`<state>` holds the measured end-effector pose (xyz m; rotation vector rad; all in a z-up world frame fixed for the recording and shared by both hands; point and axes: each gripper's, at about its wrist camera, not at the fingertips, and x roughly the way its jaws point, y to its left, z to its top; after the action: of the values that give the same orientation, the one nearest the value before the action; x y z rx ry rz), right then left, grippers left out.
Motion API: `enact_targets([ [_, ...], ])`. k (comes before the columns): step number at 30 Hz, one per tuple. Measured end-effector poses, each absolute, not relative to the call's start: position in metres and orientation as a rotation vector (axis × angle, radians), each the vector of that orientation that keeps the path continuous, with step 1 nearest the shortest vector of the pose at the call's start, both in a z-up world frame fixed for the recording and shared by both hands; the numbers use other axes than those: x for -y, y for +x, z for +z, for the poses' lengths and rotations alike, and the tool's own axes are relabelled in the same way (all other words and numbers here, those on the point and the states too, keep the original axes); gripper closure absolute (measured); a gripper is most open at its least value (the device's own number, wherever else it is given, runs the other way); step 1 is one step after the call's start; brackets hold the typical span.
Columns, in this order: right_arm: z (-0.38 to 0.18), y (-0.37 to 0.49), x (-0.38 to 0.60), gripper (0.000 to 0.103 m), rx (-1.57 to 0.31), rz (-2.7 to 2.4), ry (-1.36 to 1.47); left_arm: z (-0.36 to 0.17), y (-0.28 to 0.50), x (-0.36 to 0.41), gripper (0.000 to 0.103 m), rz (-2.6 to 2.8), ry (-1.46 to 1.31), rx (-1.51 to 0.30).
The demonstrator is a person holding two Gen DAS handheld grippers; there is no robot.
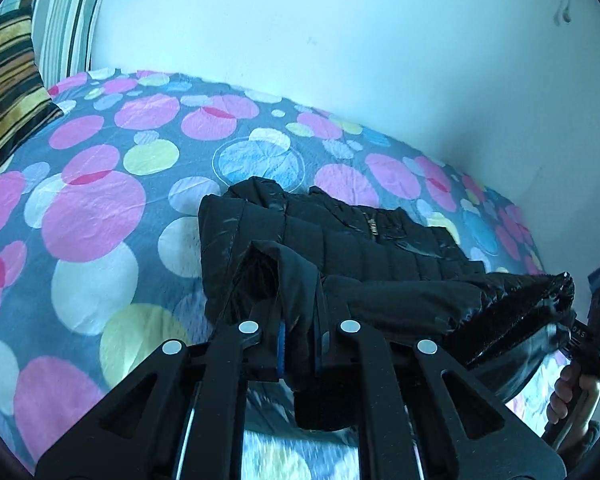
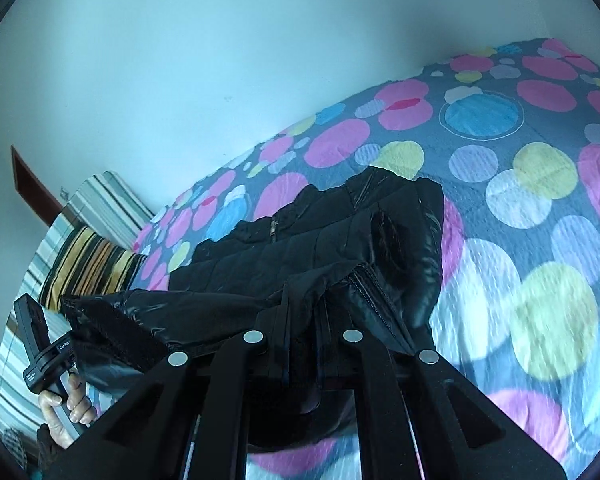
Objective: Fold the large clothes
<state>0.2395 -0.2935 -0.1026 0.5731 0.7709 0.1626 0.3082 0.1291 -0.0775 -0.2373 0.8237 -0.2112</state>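
From the left wrist view, the left hand-held gripper (image 1: 300,332) is pressed together, pinching a fold of the black puffer jacket (image 1: 340,240). The jacket is glossy and quilted, lying crumpled on a bed (image 1: 100,208) covered in a sheet of coloured circles, its near edge lifted and stretched towards the right hand (image 1: 572,396), which grips a handle. A striped pillow (image 1: 8,92) rests at the far left.

From the right wrist view, the right hand-held gripper (image 2: 304,336) is likewise clamped on the jacket (image 2: 300,248), beside an exposed zipper (image 2: 374,300). The shiny hem spans to the left hand (image 2: 68,408).
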Motion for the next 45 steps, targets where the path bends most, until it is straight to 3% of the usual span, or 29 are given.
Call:
enact_targets([
  [10, -0.180, 0.323, 0.307, 0.095, -0.933, 0.085, 0.598, -0.150, 0.384, -0.128, 0.094, -0.167, -0.235, -0.951],
  [24, -0.194, 0.332, 0.303, 0.096, -0.945, 0.077, 0.598, -0.156, 0.386, -0.126, 0.092, -0.178, -0.219, -0.927],
  [27, -0.191, 0.331, 0.306, 0.094, -0.944, 0.083, 0.610, -0.144, 0.381, -0.127, 0.085, -0.190, -0.200, -0.895],
  [29, -0.187, 0.330, 0.309, 0.091, -0.938, 0.087, 0.618, -0.136, 0.378, -0.130, 0.072, -0.204, -0.209, -0.884],
  [30, -0.184, 0.328, 0.310, 0.090, -0.935, 0.084, 0.616, -0.131, 0.375, -0.132, 0.053, -0.205, -0.217, -0.870],
  [31, -0.181, 0.326, 0.312, 0.088, -0.930, 0.083, 0.616, -0.123, 0.370, -0.136, 0.025, -0.191, -0.224, -0.842],
  [32, -0.178, 0.325, 0.312, 0.085, -0.926, 0.085, 0.618, -0.115, 0.365, -0.140, 0.020, -0.173, -0.229, -0.808],
  [37, -0.156, 0.309, 0.317, 0.066, -0.886, 0.098, 0.624, -0.085, 0.351, -0.154, 0.019, -0.181, -0.216, -0.747],
  [40, -0.139, 0.295, 0.318, 0.045, -0.843, 0.078, 0.591, -0.082, 0.344, -0.156, 0.019, -0.180, -0.155, -0.746],
  [45, -0.118, 0.283, 0.319, 0.040, -0.804, 0.080, 0.503, -0.092, 0.338, -0.161, 0.019, -0.177, -0.109, -0.767],
])
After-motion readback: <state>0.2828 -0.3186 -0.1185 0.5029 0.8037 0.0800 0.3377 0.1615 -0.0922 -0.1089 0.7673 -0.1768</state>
